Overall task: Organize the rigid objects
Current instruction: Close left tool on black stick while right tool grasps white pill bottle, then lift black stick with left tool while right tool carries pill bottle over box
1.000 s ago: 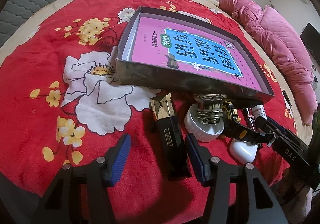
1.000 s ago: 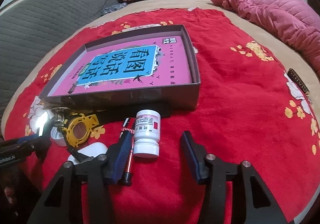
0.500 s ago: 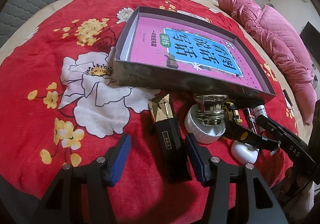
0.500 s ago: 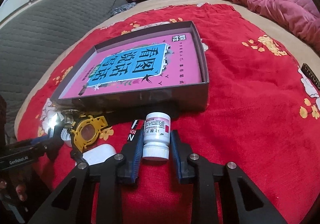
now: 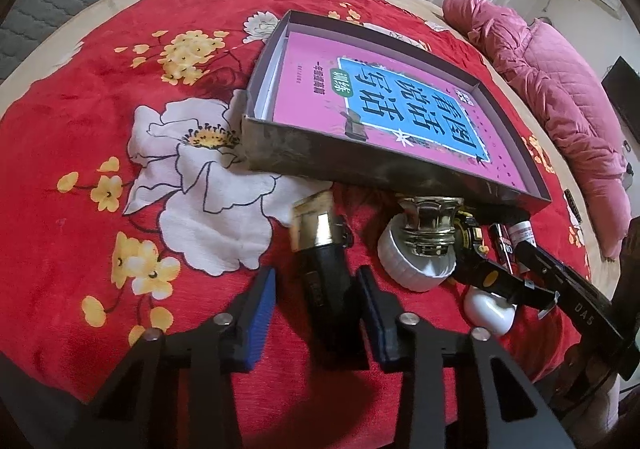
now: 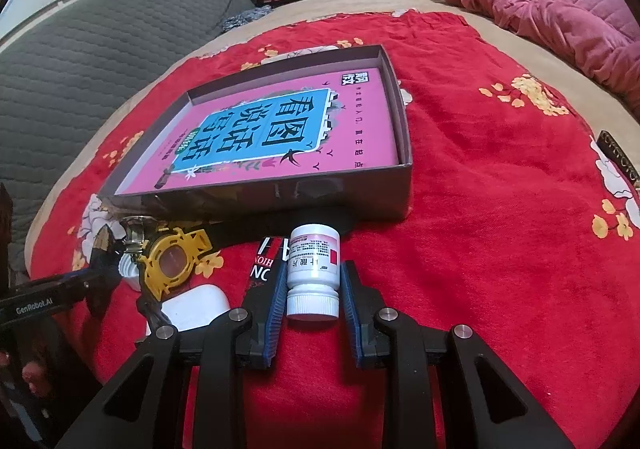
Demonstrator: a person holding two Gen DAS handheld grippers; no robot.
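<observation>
A black bottle with a gold cap (image 5: 324, 281) lies on the red floral blanket between the pads of my left gripper (image 5: 316, 313). The jaws are closing; red cloth still shows between the left pad and the bottle. My right gripper (image 6: 312, 301) is shut on a white pill bottle (image 6: 314, 273) that stands cap-down on the blanket. Just beyond both lies a shallow dark box (image 5: 360, 165) (image 6: 280, 197) holding a pink book (image 5: 400, 101) (image 6: 280, 129).
Between the grippers lie a white jar with a glass top (image 5: 420, 253), a yellow round piece (image 6: 172, 261), a white case (image 6: 196, 305) and a black-and-red tube (image 6: 262, 265). A pink quilt (image 6: 560, 9) lies far right, grey padding (image 6: 100, 49) far left.
The right jaws closed onto the white pill bottle about half a second ago and stay there. The left jaws have just narrowed around the black bottle. Neither hand has shifted.
</observation>
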